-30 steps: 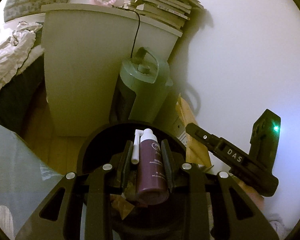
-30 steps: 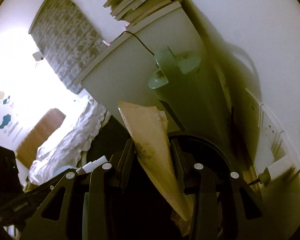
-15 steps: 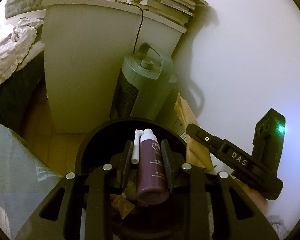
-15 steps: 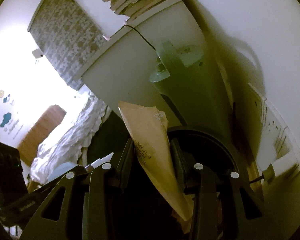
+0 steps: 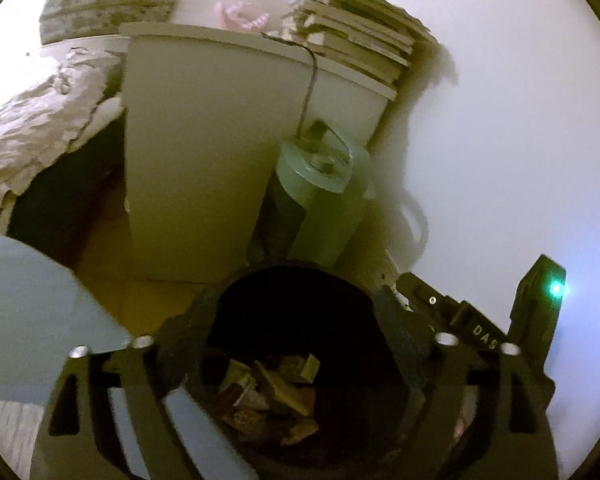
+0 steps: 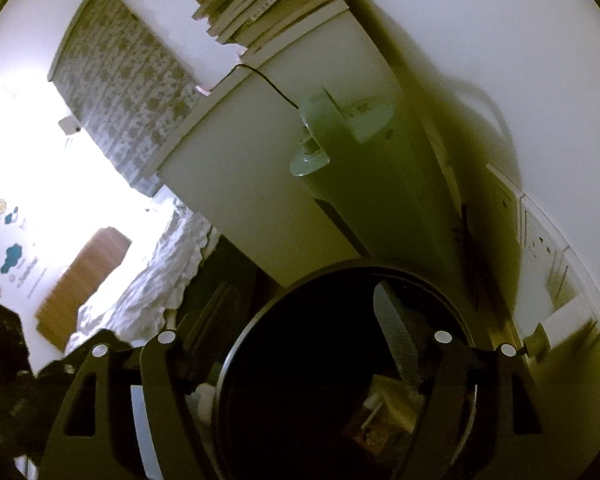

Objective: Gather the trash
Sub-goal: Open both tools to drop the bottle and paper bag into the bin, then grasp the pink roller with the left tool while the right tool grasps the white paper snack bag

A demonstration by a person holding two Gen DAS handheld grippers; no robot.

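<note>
A black round trash bin (image 5: 296, 276) stands right below both grippers; its rim also shows in the right wrist view (image 6: 340, 272). Crumpled paper and wrapper trash (image 5: 272, 396) lies at its bottom, also seen in the right wrist view (image 6: 384, 408). My left gripper (image 5: 296, 340) is open and empty, jaws spread over the bin mouth. My right gripper (image 6: 300, 320) is open and empty too, over the same bin. The other gripper's body (image 5: 480, 332) shows at the right of the left wrist view.
A green cylindrical heater (image 5: 320, 200) stands just behind the bin against a white bedside cabinet (image 5: 204, 152) with stacked books (image 5: 356, 48) on top. White wall with sockets (image 6: 540, 240) at right. A bed with rumpled bedding (image 5: 32, 120) lies left.
Both grippers opened. The purple spray bottle left the left gripper and the tan paper packet left the right gripper; both are gone from between the jaws, and the views moved over the bin.
</note>
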